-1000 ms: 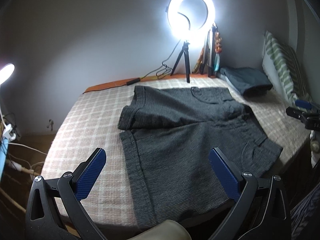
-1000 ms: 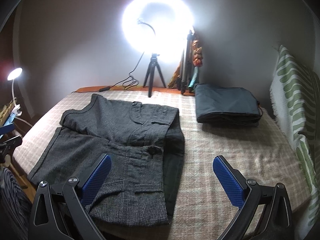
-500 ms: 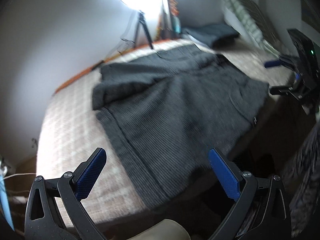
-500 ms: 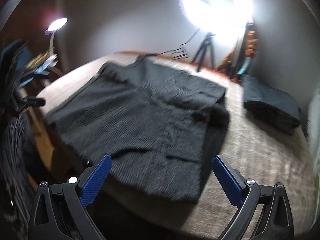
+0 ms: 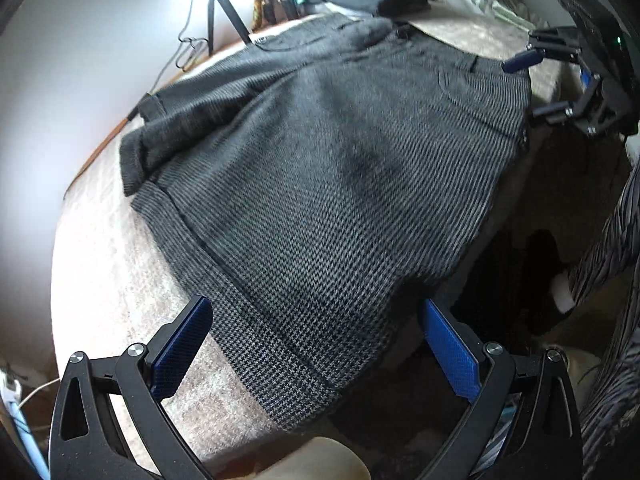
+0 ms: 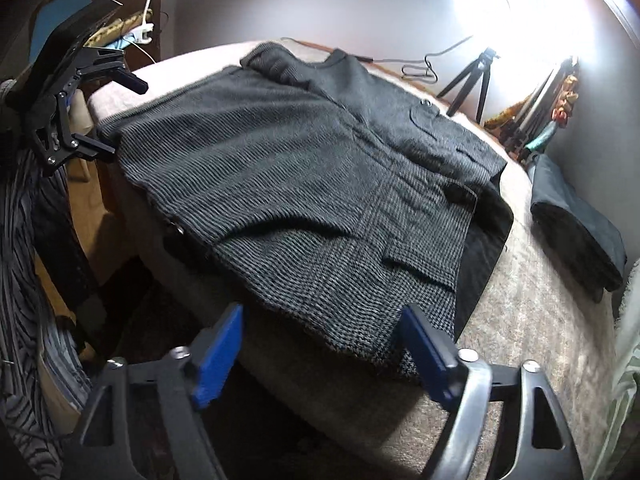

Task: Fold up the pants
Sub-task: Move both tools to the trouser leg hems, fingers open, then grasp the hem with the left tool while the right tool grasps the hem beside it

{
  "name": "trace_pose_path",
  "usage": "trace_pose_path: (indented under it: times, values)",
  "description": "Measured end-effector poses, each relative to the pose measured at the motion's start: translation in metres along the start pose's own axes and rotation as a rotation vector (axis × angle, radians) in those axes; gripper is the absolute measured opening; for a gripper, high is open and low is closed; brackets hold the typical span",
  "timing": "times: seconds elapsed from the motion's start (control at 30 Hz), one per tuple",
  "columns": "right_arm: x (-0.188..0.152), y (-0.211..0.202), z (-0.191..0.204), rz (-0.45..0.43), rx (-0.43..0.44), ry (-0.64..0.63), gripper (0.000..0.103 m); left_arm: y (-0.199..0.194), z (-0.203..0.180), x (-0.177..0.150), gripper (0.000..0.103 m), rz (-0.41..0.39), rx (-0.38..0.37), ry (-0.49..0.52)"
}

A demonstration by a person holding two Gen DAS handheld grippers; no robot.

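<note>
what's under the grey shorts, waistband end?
A black layer sticks out from under the grey shorts along the waistband edge; the checked bedcover lies beneath. How far the black layer runs underneath, or what it is, is hidden by the shorts.

Pants [image 5: 328, 168]: coarse woven cloth, grey-black houndstooth weave, matt, rough-looking; hem band folded double.
Bed cover [image 5: 120, 280]: soft cloth, pale checked, slightly fuzzy, matt.
Left gripper [image 5: 316, 340]: black plastic arms, faint sheen; blue pads [image 5: 182, 344] finely textured, matt; small shiny metal screws.
Right gripper [image 6: 320, 344]: same black plastic and blue textured pads.
Folded dark garment [image 6: 576, 224]: smooth cloth, dull.
Tripod [image 6: 472, 80]: black, matt legs.
</note>
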State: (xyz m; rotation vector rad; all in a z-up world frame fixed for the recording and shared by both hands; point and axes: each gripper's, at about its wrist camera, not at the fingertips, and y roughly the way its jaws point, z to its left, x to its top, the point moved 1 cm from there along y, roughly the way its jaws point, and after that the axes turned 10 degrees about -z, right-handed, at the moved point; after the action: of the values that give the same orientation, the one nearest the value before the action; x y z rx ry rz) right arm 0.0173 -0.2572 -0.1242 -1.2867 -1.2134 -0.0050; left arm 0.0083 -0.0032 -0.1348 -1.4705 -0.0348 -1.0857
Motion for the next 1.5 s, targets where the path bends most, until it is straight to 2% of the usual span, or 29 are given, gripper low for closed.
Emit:
trace_pose_path:
  times: [0.07,0.17,0.27,0.3,0.53,0.67,0.77,0.9,0.97,1.03,1.1,1.27,1.5]
  values:
    - [0.001,0.000,0.000,-0.003,-0.006,-0.007,0.070,0.003,0.002,-0.003,0.102,0.015,-0.016,0.005]
    - [0.003,0.001,-0.003,-0.002,0.000,0.008,0.058,0.007,0.007,-0.007,0.102,0.036,-0.050,-0.012]
    - [0.007,0.001,-0.008,-0.008,0.035,0.048,0.041,0.006,0.010,-0.011,0.102,0.027,-0.065,-0.011]
    - [0.008,0.001,-0.009,-0.010,0.049,0.060,0.032,0.006,0.012,-0.013,0.102,0.029,-0.066,-0.011]
    - [0.020,-0.006,-0.008,-0.057,0.037,0.077,0.019,0.008,0.023,-0.018,0.103,0.067,-0.062,-0.021]
    - [0.024,-0.011,-0.012,-0.078,0.029,0.092,0.018,0.005,0.025,-0.016,0.098,0.056,-0.067,-0.016]
    - [0.026,-0.013,-0.012,-0.085,0.026,0.094,0.018,-0.002,0.023,-0.015,0.087,0.033,-0.082,-0.021]
    - [0.027,-0.014,-0.014,-0.094,0.024,0.100,0.017,-0.015,0.031,-0.012,0.061,-0.007,-0.128,-0.049]
    - [0.029,-0.015,-0.015,-0.099,0.021,0.102,0.017,-0.019,0.042,-0.011,0.050,-0.032,-0.185,-0.097]
    - [0.031,-0.016,-0.014,-0.104,0.020,0.102,0.017,-0.022,0.051,-0.008,0.025,-0.068,-0.255,-0.139]
    - [0.031,-0.015,-0.013,-0.101,0.015,0.096,0.017,-0.024,0.040,-0.005,0.014,-0.084,-0.277,-0.108]
    - [0.033,-0.017,-0.011,-0.110,-0.005,0.086,0.015,-0.029,0.028,0.007,0.007,-0.117,-0.247,-0.050]
    - [0.057,-0.033,-0.023,-0.185,-0.054,0.113,0.011,-0.039,0.063,0.037,0.004,-0.222,-0.189,-0.083]
